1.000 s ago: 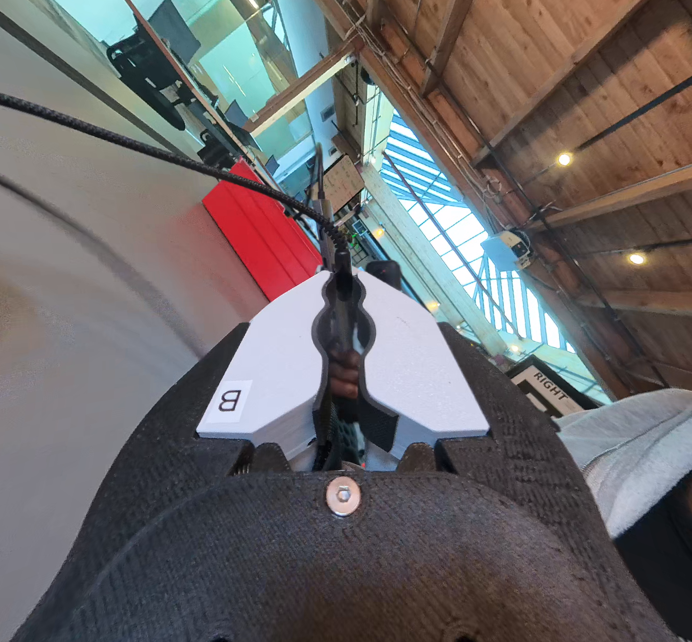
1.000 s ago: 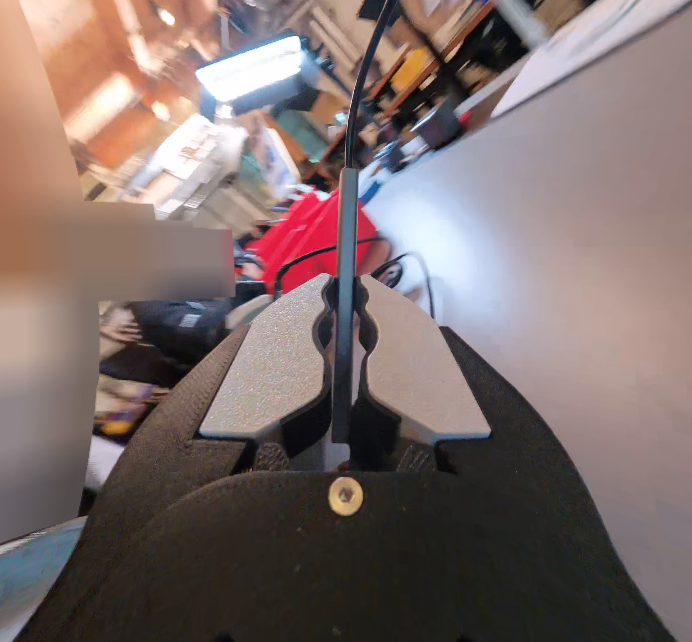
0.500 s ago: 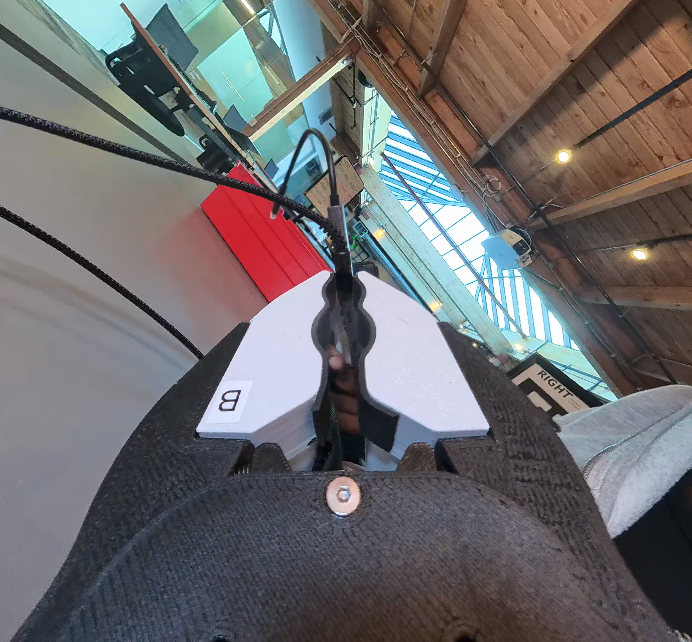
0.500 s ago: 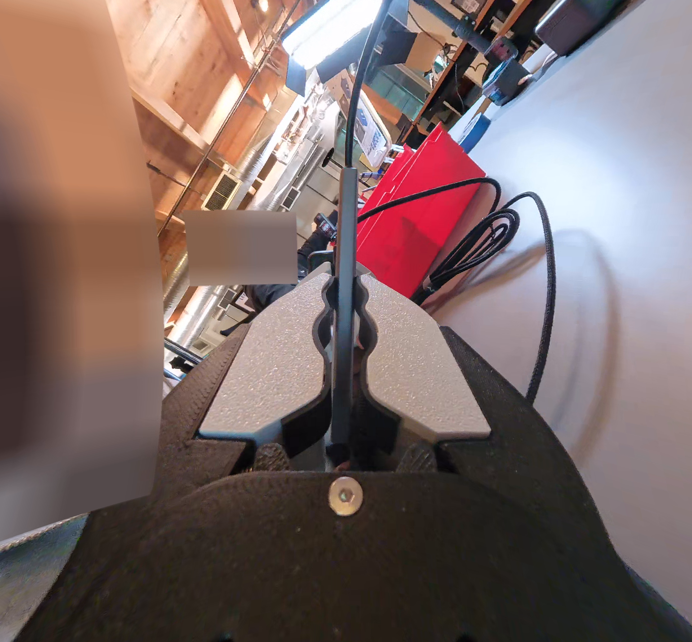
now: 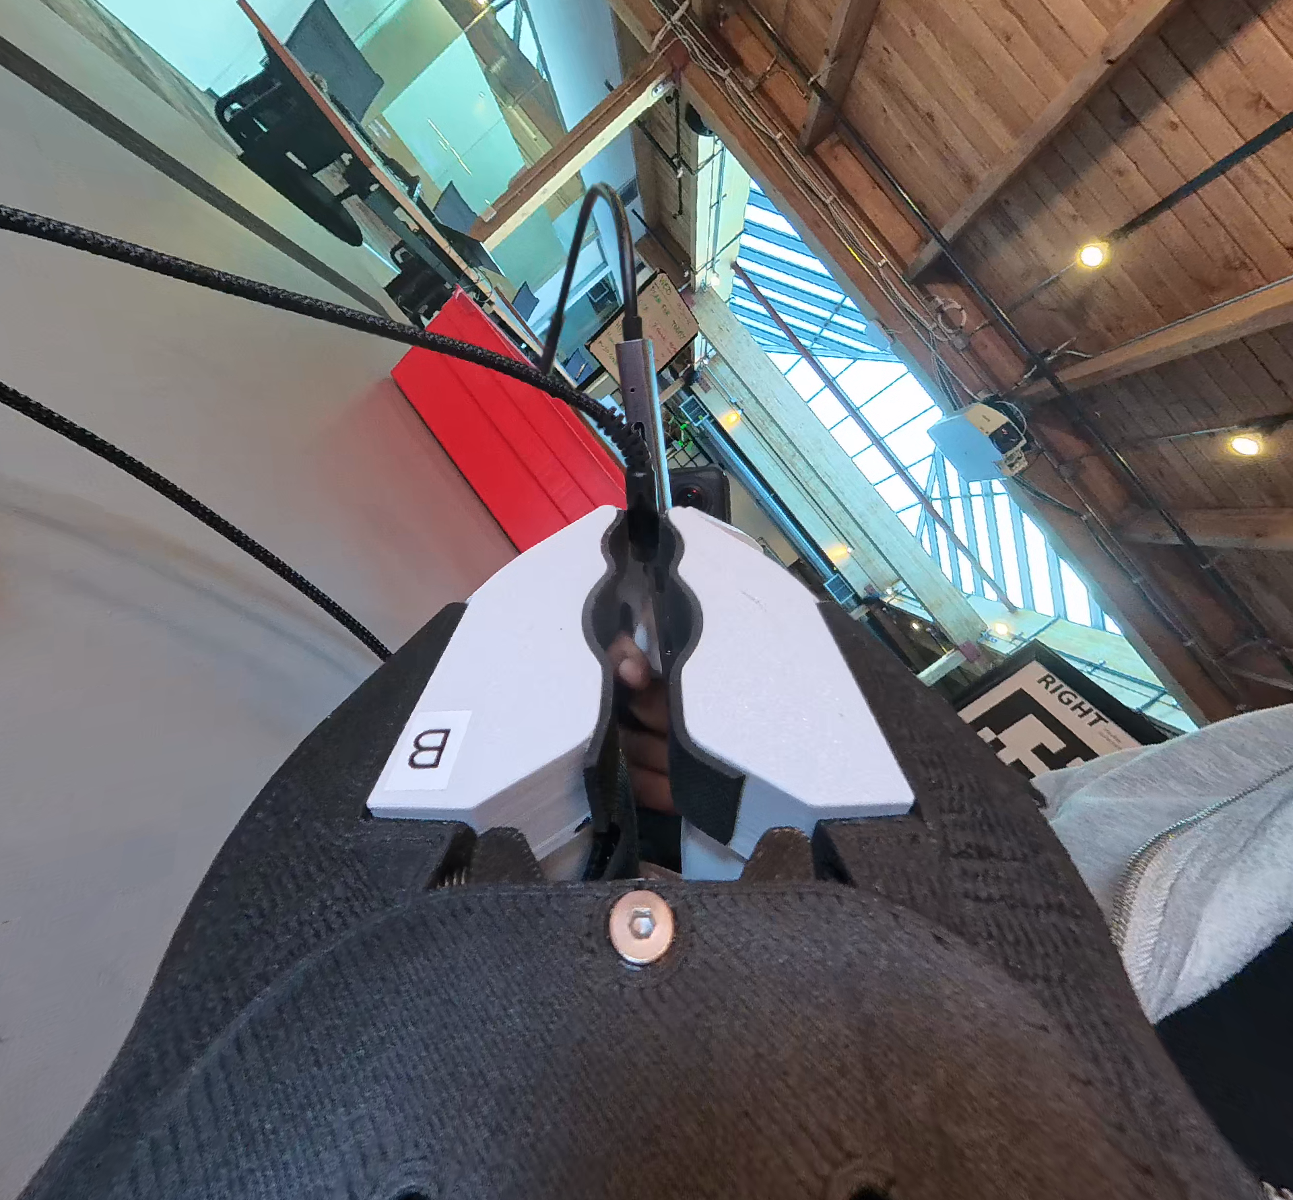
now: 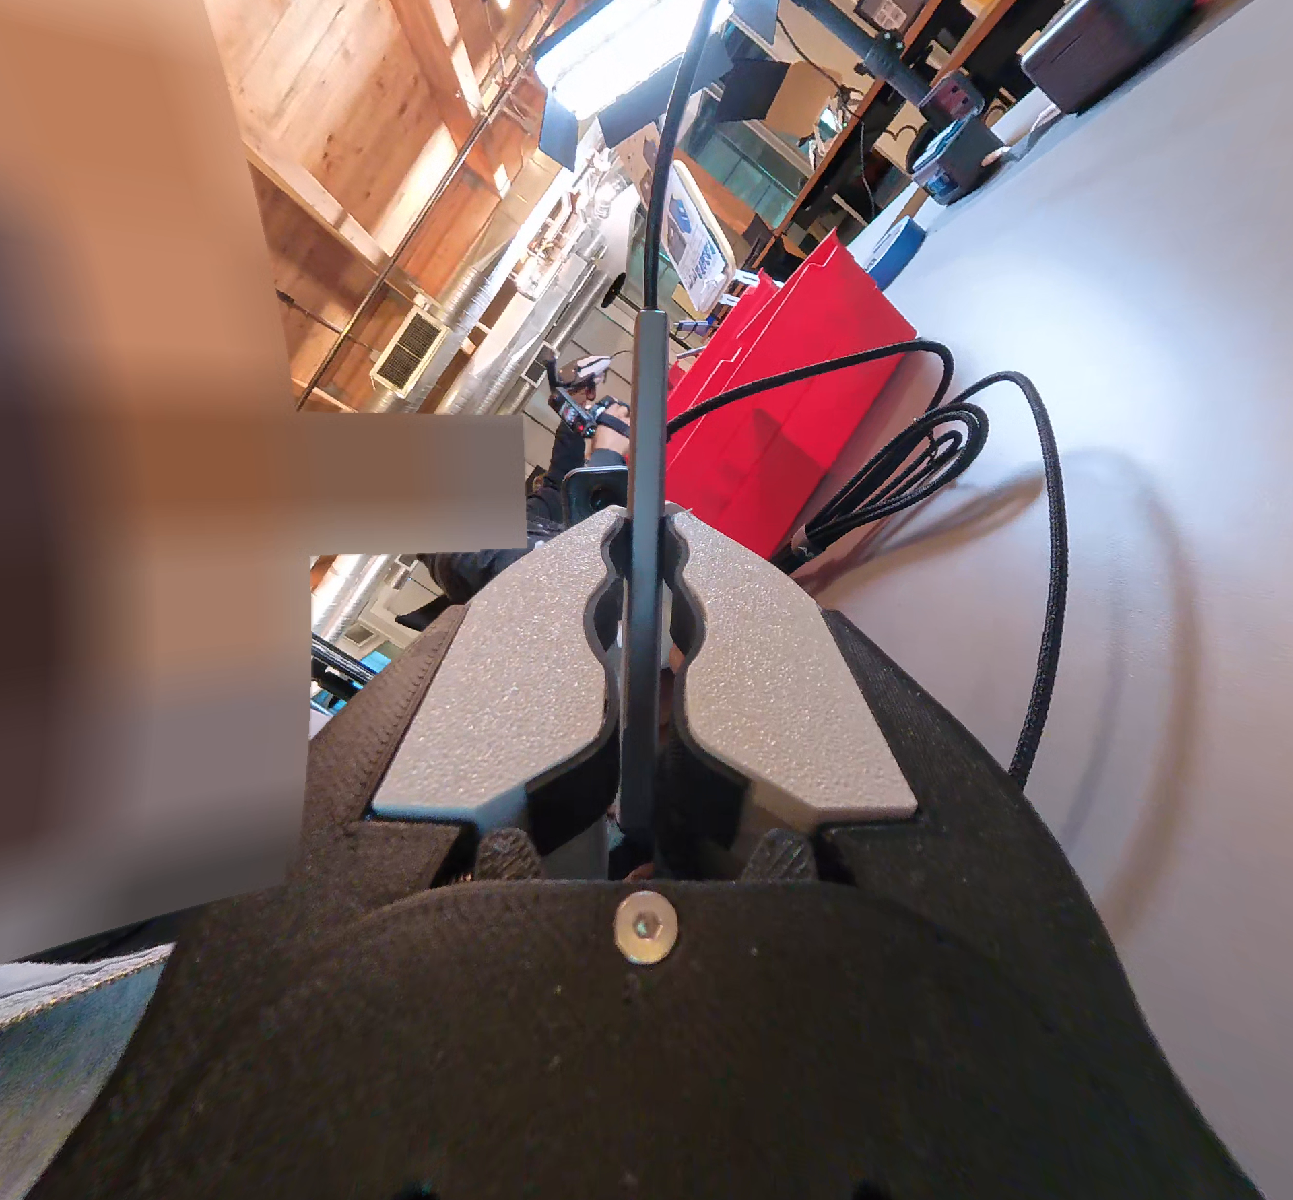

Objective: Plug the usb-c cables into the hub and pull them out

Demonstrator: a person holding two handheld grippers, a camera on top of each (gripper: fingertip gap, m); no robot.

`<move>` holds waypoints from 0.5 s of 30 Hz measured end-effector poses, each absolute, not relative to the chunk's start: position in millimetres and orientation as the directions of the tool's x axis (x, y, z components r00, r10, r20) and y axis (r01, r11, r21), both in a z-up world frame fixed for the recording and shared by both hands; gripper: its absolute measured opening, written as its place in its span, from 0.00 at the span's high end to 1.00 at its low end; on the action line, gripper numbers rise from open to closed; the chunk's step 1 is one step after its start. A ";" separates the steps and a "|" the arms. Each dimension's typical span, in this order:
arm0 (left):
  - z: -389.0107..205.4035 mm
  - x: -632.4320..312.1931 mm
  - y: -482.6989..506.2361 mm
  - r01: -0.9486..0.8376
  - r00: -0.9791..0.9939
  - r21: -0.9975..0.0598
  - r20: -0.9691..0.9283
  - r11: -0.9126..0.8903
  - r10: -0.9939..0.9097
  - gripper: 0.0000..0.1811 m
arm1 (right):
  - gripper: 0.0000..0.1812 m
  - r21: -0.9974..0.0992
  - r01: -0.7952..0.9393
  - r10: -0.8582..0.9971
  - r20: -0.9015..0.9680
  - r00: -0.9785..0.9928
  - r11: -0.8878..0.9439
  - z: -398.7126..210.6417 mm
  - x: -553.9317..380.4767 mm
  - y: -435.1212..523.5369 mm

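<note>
In the left wrist view my left gripper (image 5: 642, 517) has its white fingers shut on the black plug of a braided usb-c cable (image 5: 315, 309), which runs off to the left. The slim grey hub (image 5: 635, 383) stands edge-on just beyond the plug and touches it. I cannot tell whether the plug is seated. In the right wrist view my right gripper (image 6: 644, 521) is shut on the dark grey hub (image 6: 645, 439). The hub's own thin cable (image 6: 672, 138) rises from its far end. Both are held in the air above the grey table (image 6: 1133, 362).
A red bin (image 6: 776, 425) stands on the table, also in the left wrist view (image 5: 511, 425). A coil of black cables (image 6: 909, 460) lies beside it. A second braided cable (image 5: 175, 502) crosses at the left. A black box (image 6: 1105, 47) sits far back. A grey sleeve (image 5: 1189, 851) is at the right. The tips of both grippers are at nearly the same place.
The hub has come closer to the plug in my left gripper and now stands right against it. The right view has swung and steadied. Both grippers stay shut.
</note>
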State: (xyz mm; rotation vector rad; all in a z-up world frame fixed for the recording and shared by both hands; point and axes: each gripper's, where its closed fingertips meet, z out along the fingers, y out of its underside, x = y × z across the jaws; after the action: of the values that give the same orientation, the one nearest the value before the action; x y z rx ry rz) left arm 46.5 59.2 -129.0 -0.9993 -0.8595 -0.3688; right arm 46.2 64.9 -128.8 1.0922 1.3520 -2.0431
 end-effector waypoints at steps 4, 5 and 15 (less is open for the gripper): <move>-131.0 48.5 62.1 0.642 0.629 -0.589 0.771 0.491 0.102 0.96 | 0.95 -0.624 0.697 0.120 -0.769 -0.628 -0.354 -130.4 47.0 67.8; -131.1 49.1 62.9 0.644 0.631 -0.591 0.770 0.486 0.101 0.95 | 0.95 -0.644 0.687 0.139 -0.756 -0.640 -0.337 -130.3 47.0 68.5; -131.2 48.5 62.6 0.635 0.632 -0.596 0.766 0.492 0.112 0.96 | 0.95 -0.632 0.726 0.098 -0.768 -0.632 -0.272 -136.0 53.4 61.0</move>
State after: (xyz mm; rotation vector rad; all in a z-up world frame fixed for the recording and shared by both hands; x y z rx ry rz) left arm 48.5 62.6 -131.2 -1.0297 -0.8537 -0.3694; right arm 53.4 61.0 -136.0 1.0145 1.5510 -1.9565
